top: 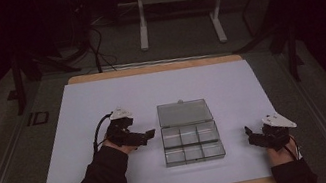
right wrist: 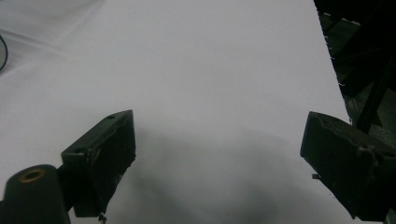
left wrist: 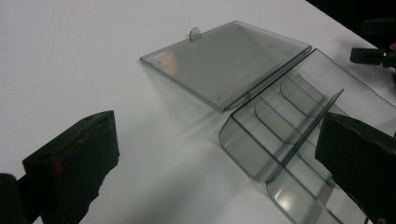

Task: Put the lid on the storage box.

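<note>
A clear plastic compartment box (top: 192, 144) lies open on the white sheet (top: 101, 97), its lid (top: 184, 112) folded back flat on the far side. Its several compartments look empty. My left gripper (top: 150, 134) rests just left of the box, pointing at it, jaws apart and holding nothing. In the left gripper view the lid (left wrist: 229, 60) and the divided tray (left wrist: 280, 126) lie ahead of the left gripper (left wrist: 215, 163), with the tray next to the right-hand jaw. My right gripper (top: 248, 133) sits a short way right of the box, open and empty. In its own view the right gripper (right wrist: 219, 154) hovers over bare white sheet.
The sheet covers a wooden board (top: 156, 67) whose edges show at the front and back. A dark grey floor (top: 4, 150) surrounds it, with a white stand's legs (top: 142, 29) and cables behind. The other gripper (left wrist: 373, 51) shows at the top right of the left gripper view.
</note>
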The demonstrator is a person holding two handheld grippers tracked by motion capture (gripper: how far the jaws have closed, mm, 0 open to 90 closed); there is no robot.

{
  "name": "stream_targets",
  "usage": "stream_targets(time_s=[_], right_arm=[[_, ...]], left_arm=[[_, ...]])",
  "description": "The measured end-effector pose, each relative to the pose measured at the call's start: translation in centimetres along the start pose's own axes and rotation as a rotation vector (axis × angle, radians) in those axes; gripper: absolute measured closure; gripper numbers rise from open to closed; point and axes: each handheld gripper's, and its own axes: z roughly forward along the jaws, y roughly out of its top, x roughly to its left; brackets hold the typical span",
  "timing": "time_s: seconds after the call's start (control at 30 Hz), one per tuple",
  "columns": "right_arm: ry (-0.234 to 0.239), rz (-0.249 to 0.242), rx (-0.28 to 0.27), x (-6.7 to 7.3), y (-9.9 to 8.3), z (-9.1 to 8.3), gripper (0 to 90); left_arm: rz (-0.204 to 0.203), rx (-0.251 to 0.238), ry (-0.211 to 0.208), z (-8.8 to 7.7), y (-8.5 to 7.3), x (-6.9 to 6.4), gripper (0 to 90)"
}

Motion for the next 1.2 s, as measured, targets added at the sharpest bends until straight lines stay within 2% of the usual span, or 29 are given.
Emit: stream_targets(time_s=[0.17,0.2,0.3,0.33,0.53,0.77,0.8,0.93,0.97,1.0,1.03,1.07,1.13,1.17,1.2], right_arm=[[0.0,0.004,-0.001,0.0,0.0,0.0,10.1],[0.001,0.004,-0.001,0.0,0.0,0.0,10.2],[0.002,0.005,-0.002,0.0,0.0,0.0,10.1],[0.002,0.007,-0.003,0.0,0.0,-0.1,10.2],[0.009,0.008,-0.01,-0.1,0.0,-0.1,10.2],[0.011,0.014,-0.018,-0.2,-0.1,-0.2,10.1],[0.01,0.013,-0.021,-0.2,-0.1,-0.2,10.2],[0.009,0.012,-0.018,-0.1,-0.1,-0.2,10.2],[0.008,0.007,-0.017,-0.1,-0.1,-0.1,10.2],[0.008,0.007,-0.017,-0.1,-0.1,-0.1,10.2],[0.008,0.005,-0.017,-0.1,-0.1,-0.2,10.2],[0.009,0.006,-0.018,-0.1,-0.1,-0.2,10.2],[0.009,0.009,-0.018,-0.1,-0.1,-0.2,10.2],[0.01,0.009,-0.018,-0.1,-0.1,-0.2,10.2],[0.01,0.008,-0.018,-0.1,-0.1,-0.2,10.2]], left_arm=[[0.003,0.017,0.0,1.0,0.7,-0.1,1.1],[0.008,0.025,0.013,1.4,1.0,-0.1,1.2],[0.005,0.029,0.016,1.9,1.3,0.0,1.2],[-0.005,0.025,0.027,2.2,1.6,0.1,1.2],[-0.041,0.026,0.014,3.7,2.7,0.4,1.2],[-0.042,0.045,0.016,5.3,3.5,0.0,1.2],[-0.056,0.058,0.012,5.8,3.6,0.0,1.2],[-0.068,0.084,0.006,6.9,3.8,0.1,1.2],[-0.093,0.089,0.003,7.4,3.7,0.3,2.3],[-0.093,0.089,0.003,7.4,3.7,0.3,2.3],[-0.122,0.099,-0.007,8.0,3.7,0.4,2.3],[-0.129,0.105,-0.023,8.3,3.7,0.4,2.3],[-0.129,0.105,-0.023,8.3,3.7,0.4,2.3],[-0.141,0.117,-0.011,8.8,3.6,0.3,6.7],[-0.146,0.121,-0.008,8.9,3.5,0.3,7.3]])
